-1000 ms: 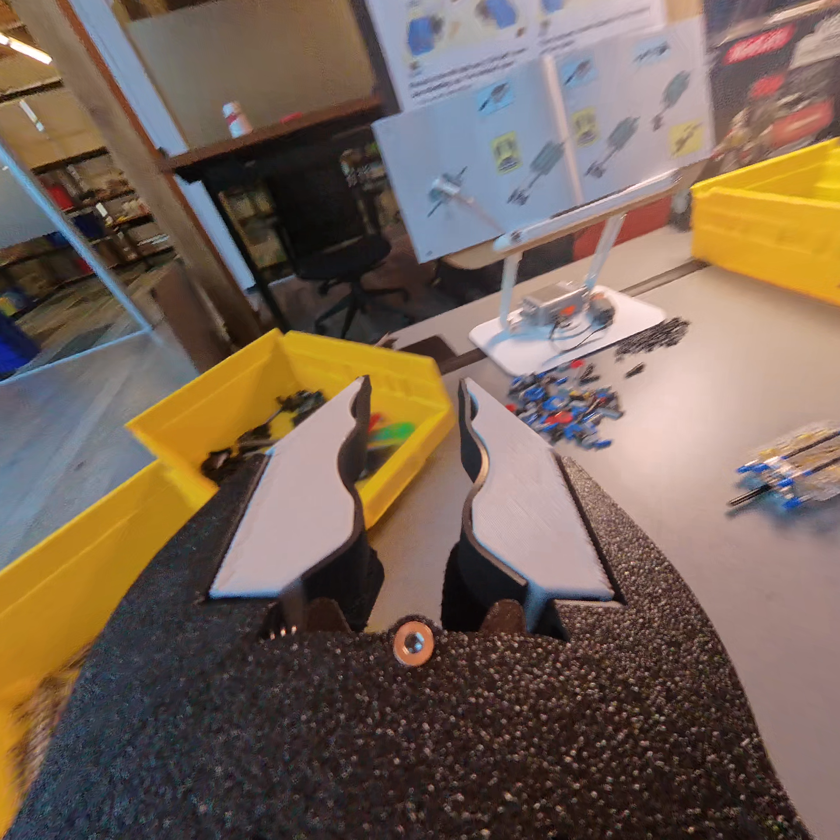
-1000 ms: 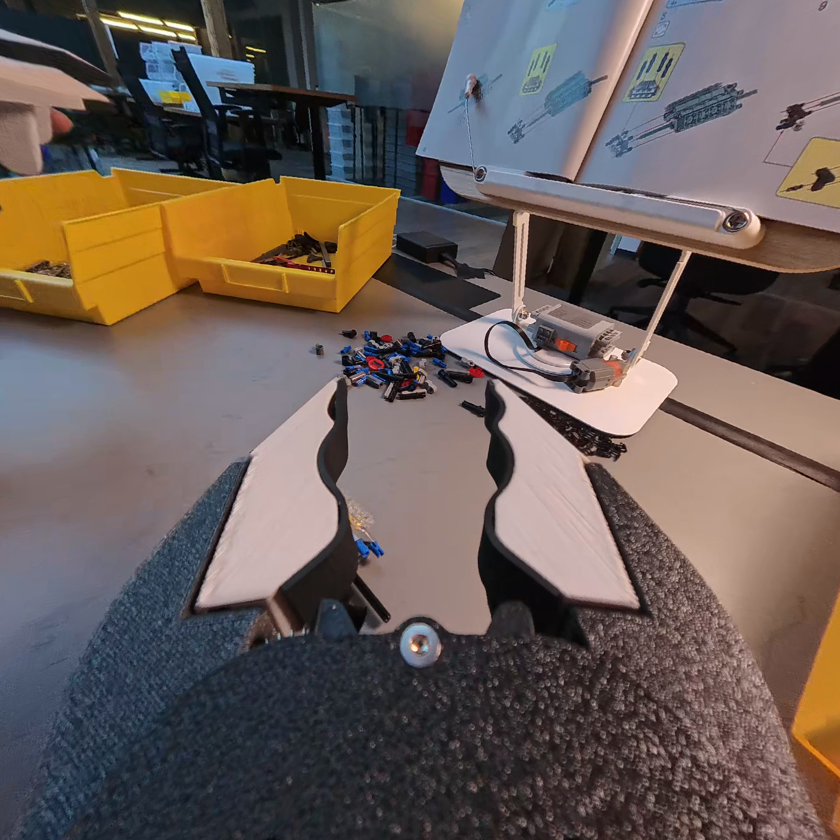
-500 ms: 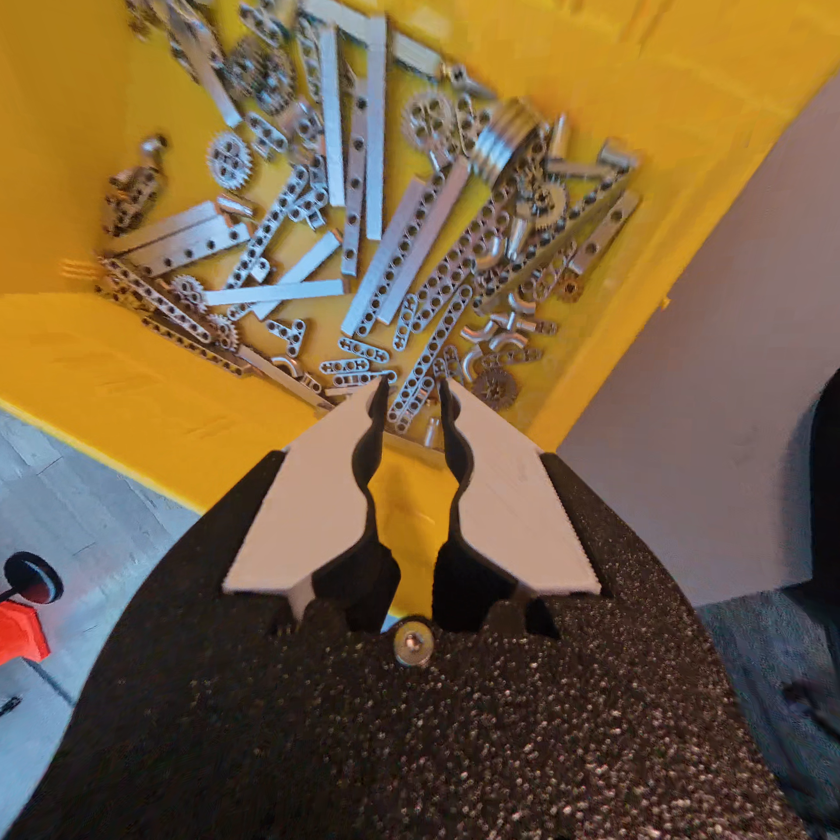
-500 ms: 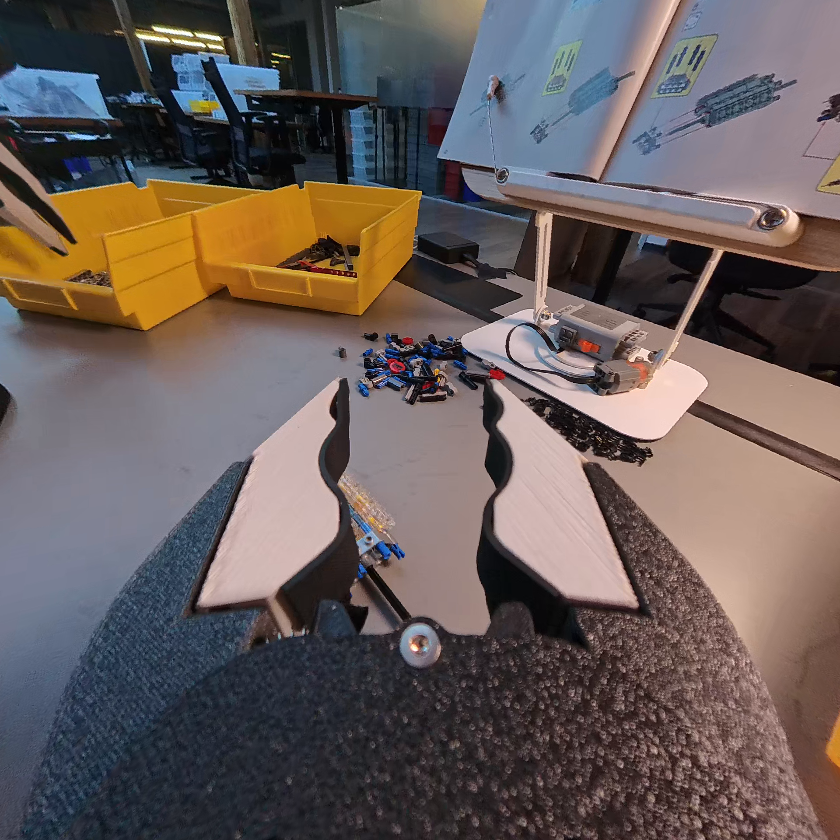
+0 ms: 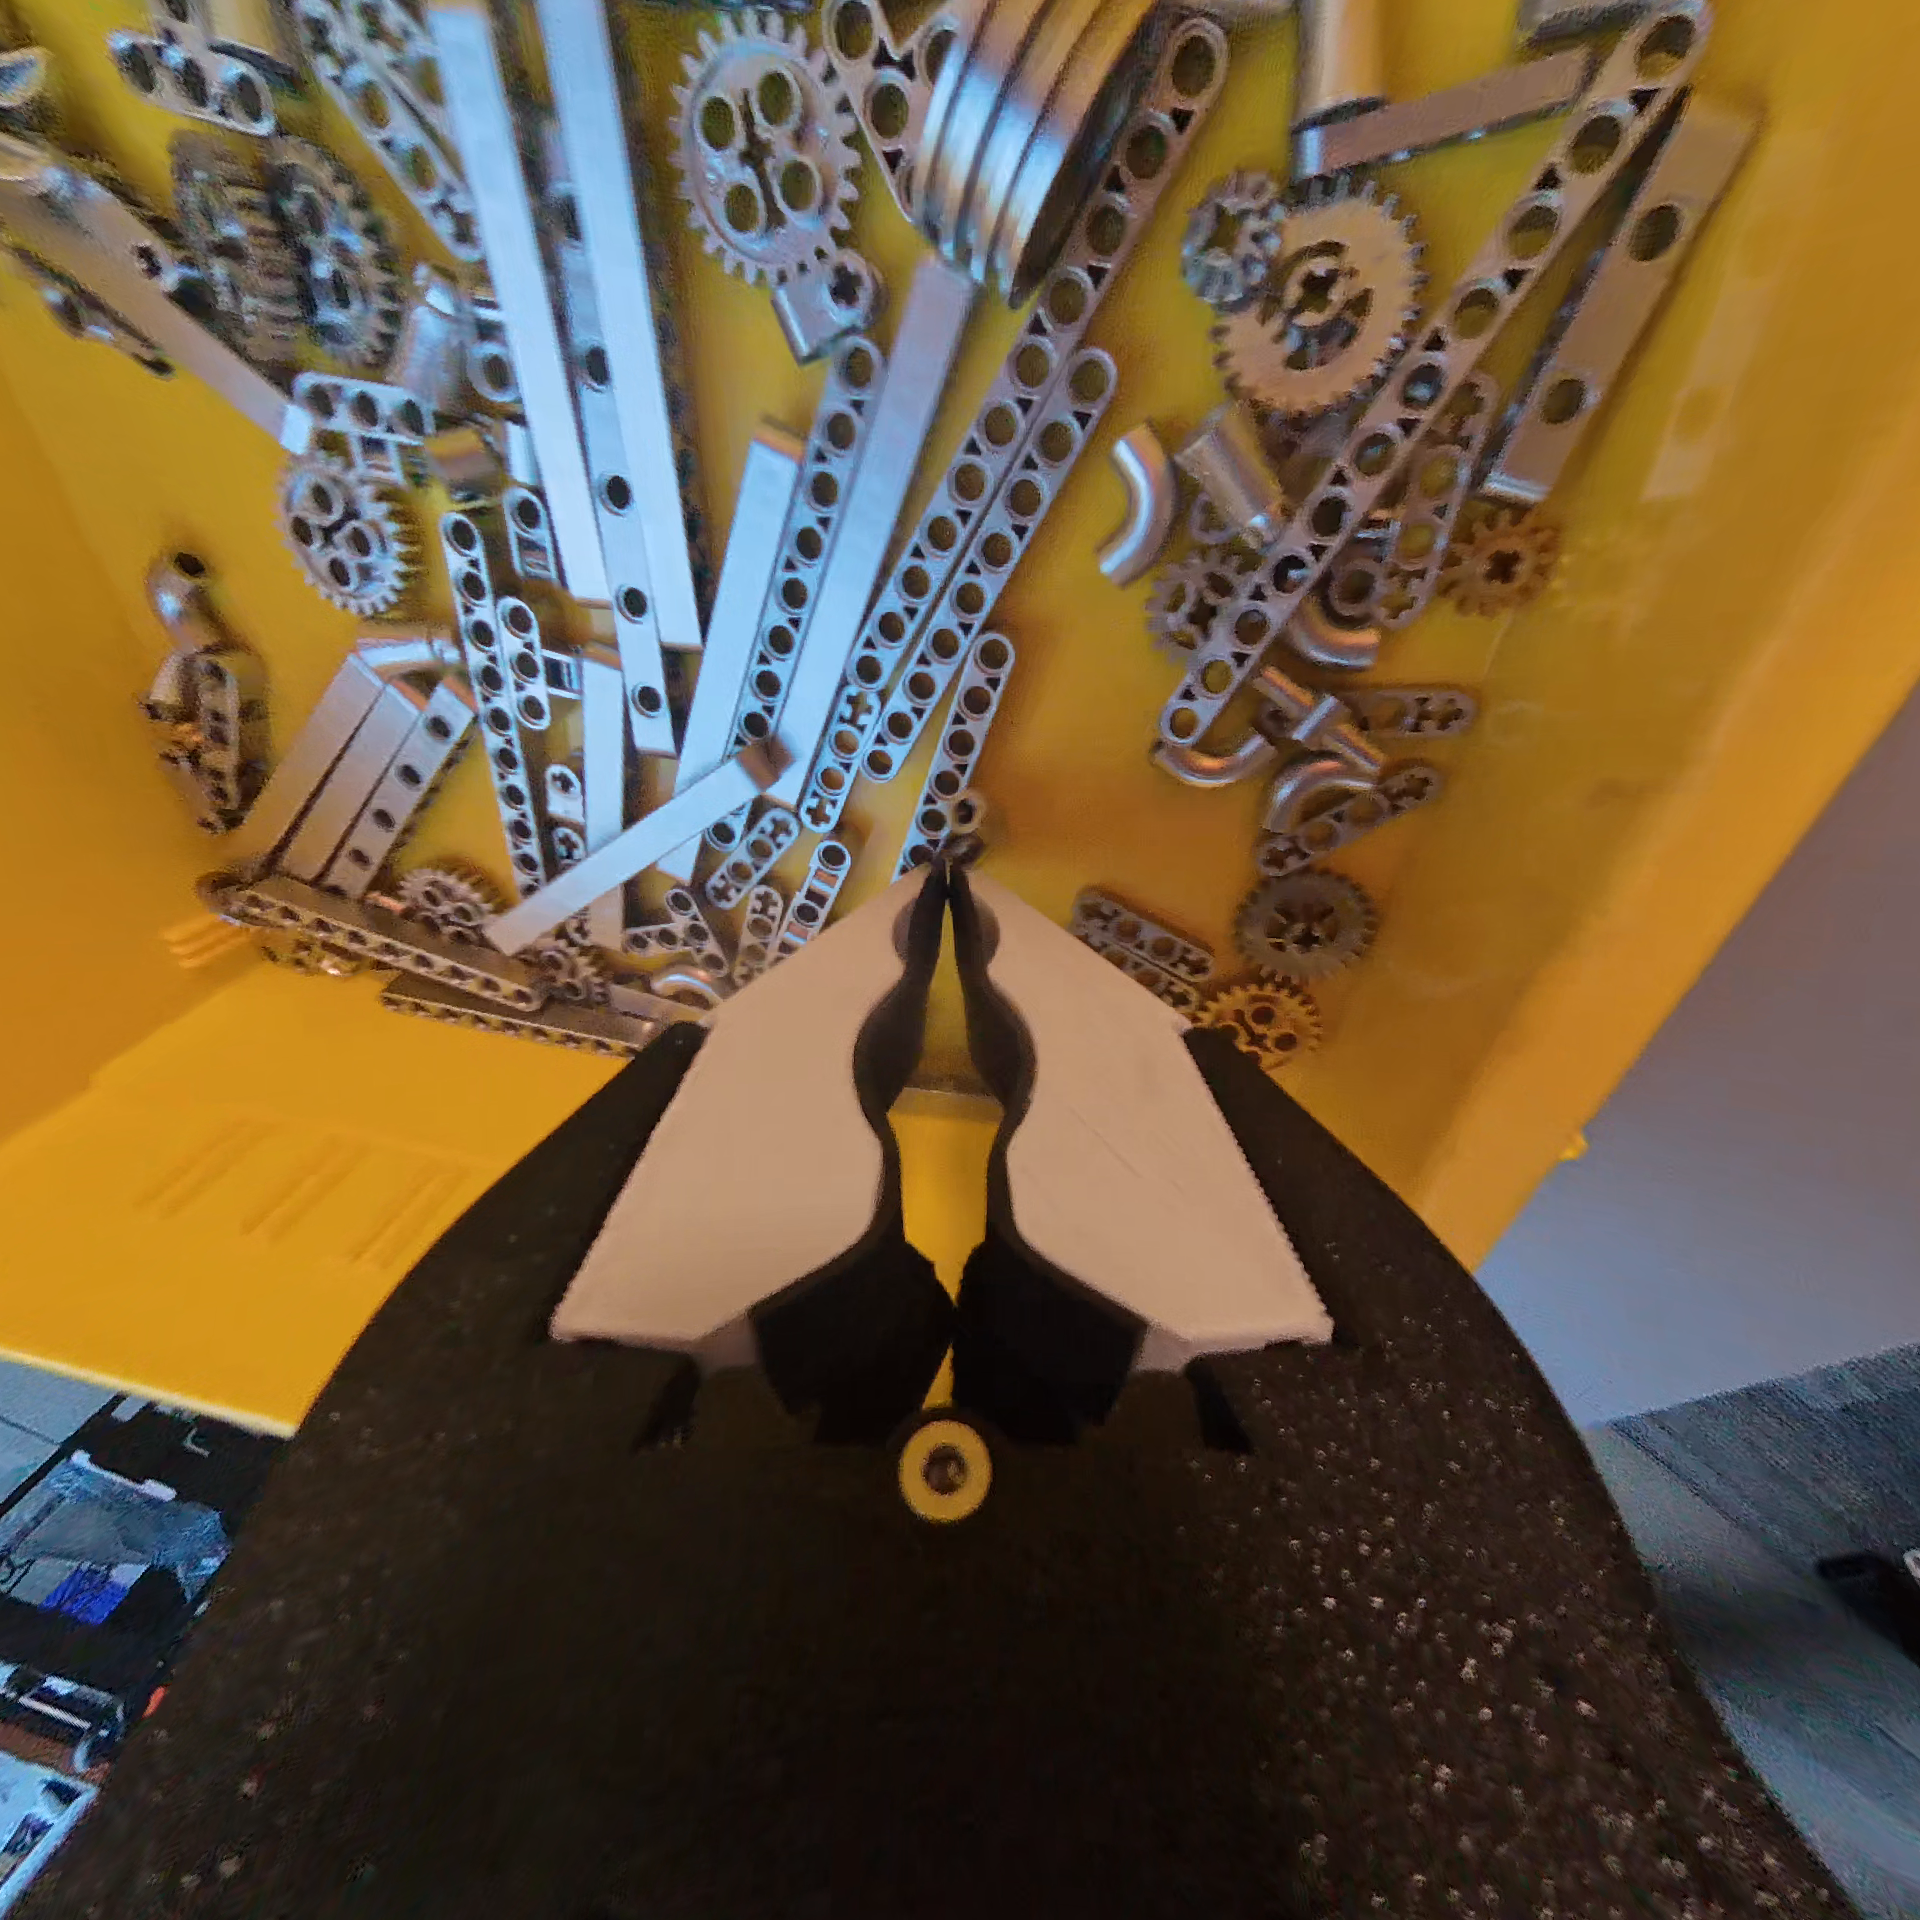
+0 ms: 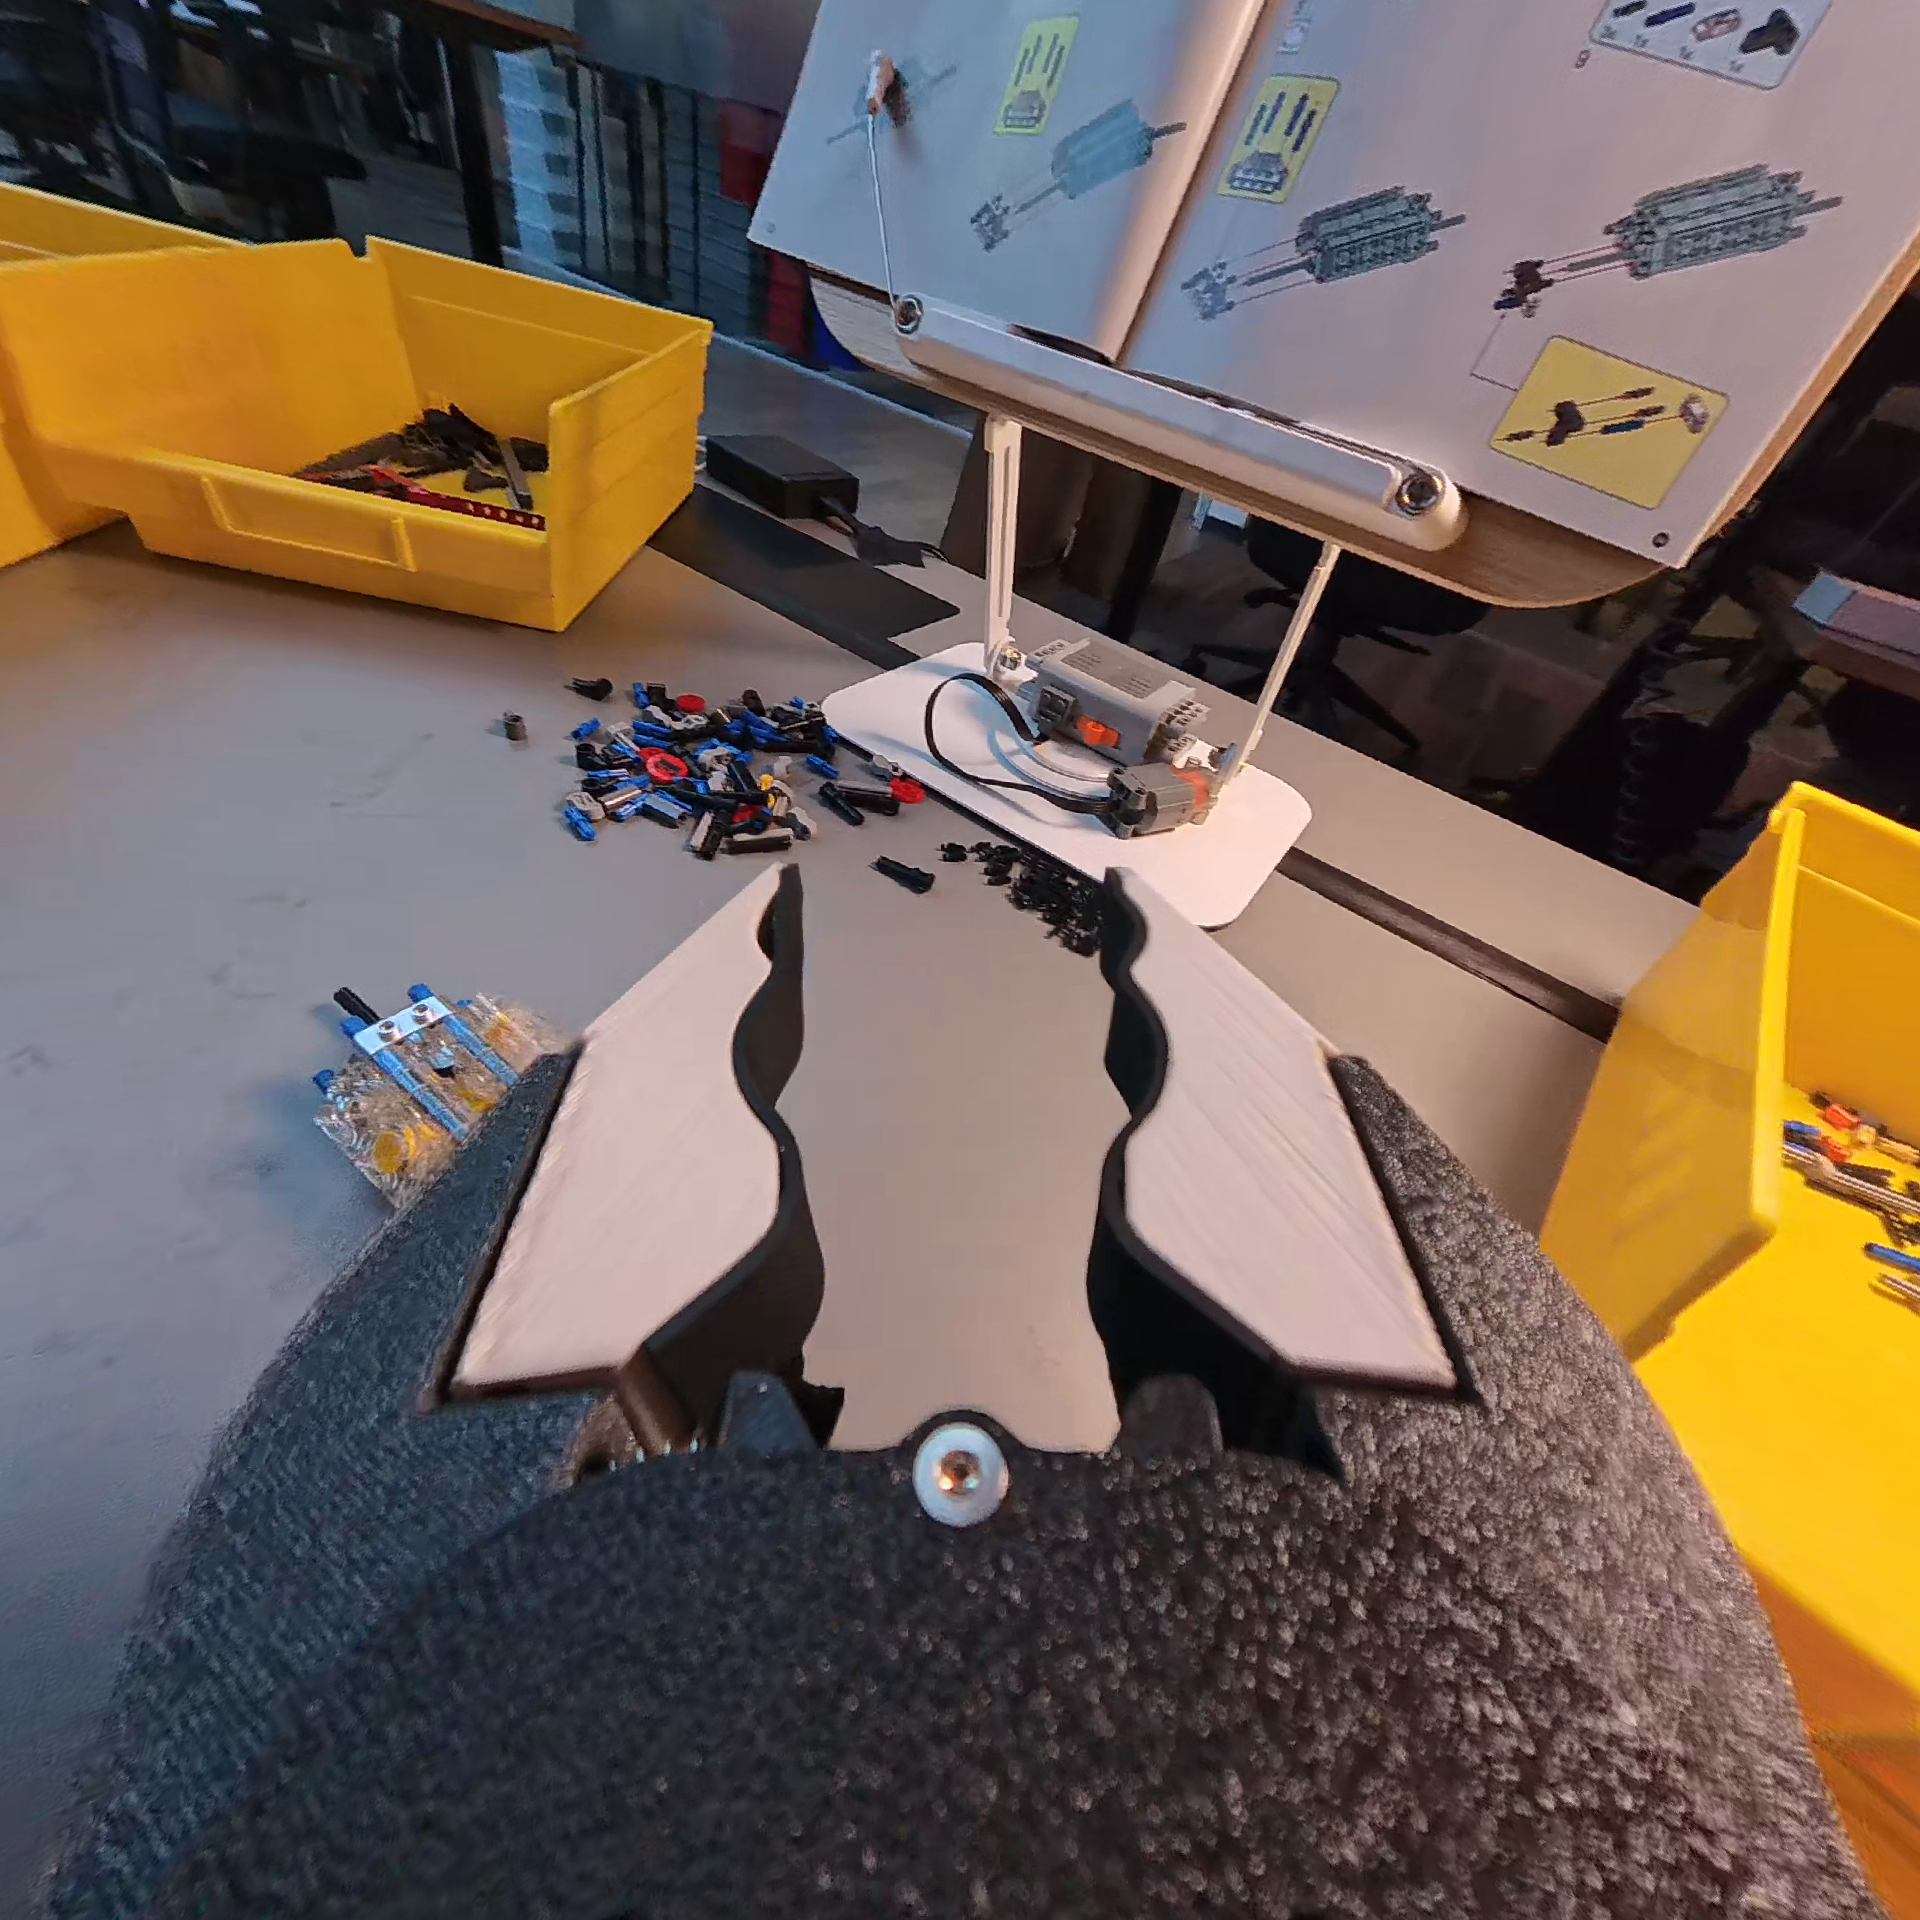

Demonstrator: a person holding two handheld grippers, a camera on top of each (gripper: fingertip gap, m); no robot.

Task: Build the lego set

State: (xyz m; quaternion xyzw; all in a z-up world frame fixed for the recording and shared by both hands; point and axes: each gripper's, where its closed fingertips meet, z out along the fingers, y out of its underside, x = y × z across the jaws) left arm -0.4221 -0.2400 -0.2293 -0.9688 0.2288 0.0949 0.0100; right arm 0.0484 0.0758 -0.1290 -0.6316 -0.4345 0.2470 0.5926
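- The left gripper [image 5: 943,883] reaches down into a yellow bin [image 5: 260,1174]. Its jaws are clenched, with the tips meeting.
- The tips sit right at the near end of a short grey holed beam [image 5: 961,727]. Whether they pinch that end or only touch it cannot be told.
- More grey beams fan out across the bin floor beyond the tips. A large gear [image 5: 769,166] lies at the far side, and a small tan gear [image 5: 1259,1018] lies just beside the right finger.
- The right gripper [image 6: 951,894] hangs over bare grey table [image 6: 260,748], just in front of the white stand base [image 6: 1247,831]. Its jaws are spread wide and hold nothing.
- A scatter of black pins [image 6: 1039,883] lies against the near edge of the stand base, close to the right fingertip.
- A heap of blue, black and red connectors [image 6: 707,764] lies left of the base.
- A clear bag of blue pins [image 6: 426,1081] lies nearer and farther left, beside the gripper's padding.
- A grey battery box [image 6: 1101,696] rests on the base, under the open instruction booklet [image 6: 1455,187].
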